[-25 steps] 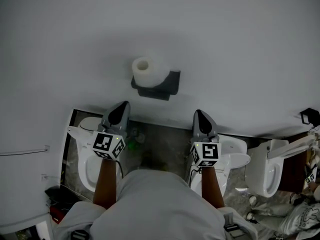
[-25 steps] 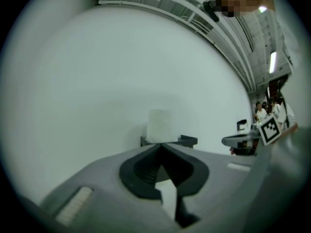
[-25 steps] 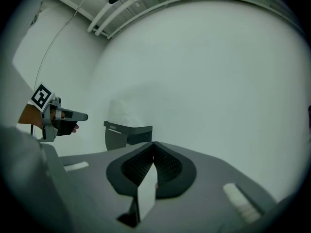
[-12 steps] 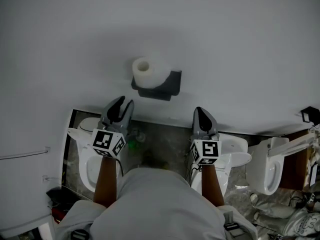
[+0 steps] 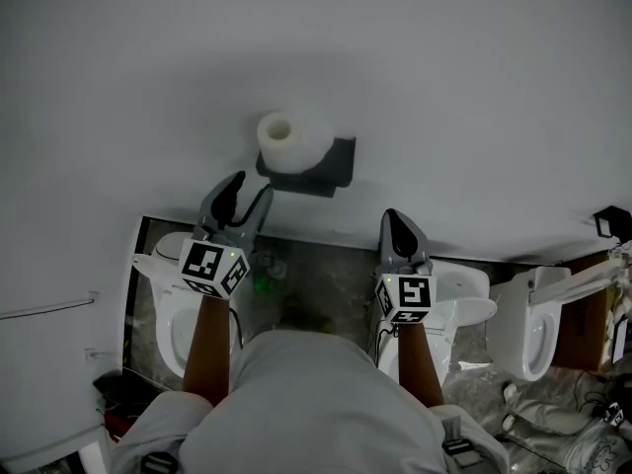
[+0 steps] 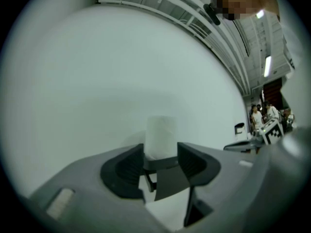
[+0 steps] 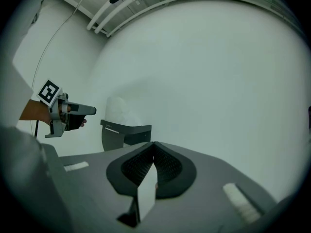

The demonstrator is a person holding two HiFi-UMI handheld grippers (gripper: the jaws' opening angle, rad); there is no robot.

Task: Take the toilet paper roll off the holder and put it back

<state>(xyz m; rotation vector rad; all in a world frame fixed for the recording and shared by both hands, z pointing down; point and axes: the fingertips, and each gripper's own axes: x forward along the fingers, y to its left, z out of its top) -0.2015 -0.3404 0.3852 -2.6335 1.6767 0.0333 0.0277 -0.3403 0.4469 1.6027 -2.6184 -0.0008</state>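
Observation:
A white toilet paper roll [image 5: 291, 138] stands upright on a dark grey wall holder [image 5: 314, 171]. My left gripper [image 5: 249, 193] sits just below and left of the holder, its jaws opening with nothing between them. In the left gripper view the roll [image 6: 161, 137] shows ahead, framed in the gap between the jaws above the holder [image 6: 160, 163]. My right gripper [image 5: 396, 223] hangs lower right, shut and empty. The right gripper view shows the roll [image 7: 121, 112] on the holder [image 7: 125, 133], with the left gripper [image 7: 82, 110] beside them.
A plain white wall [image 5: 444, 87] fills the upper part of the head view. Below are white toilets [image 5: 173, 299], [image 5: 464, 309], [image 5: 528, 329] on a dark stone floor. People stand far off at the right of the left gripper view [image 6: 265, 114].
My left gripper has gone from shut to open and has risen slightly toward the holder. The right gripper and the roll have stayed in place.

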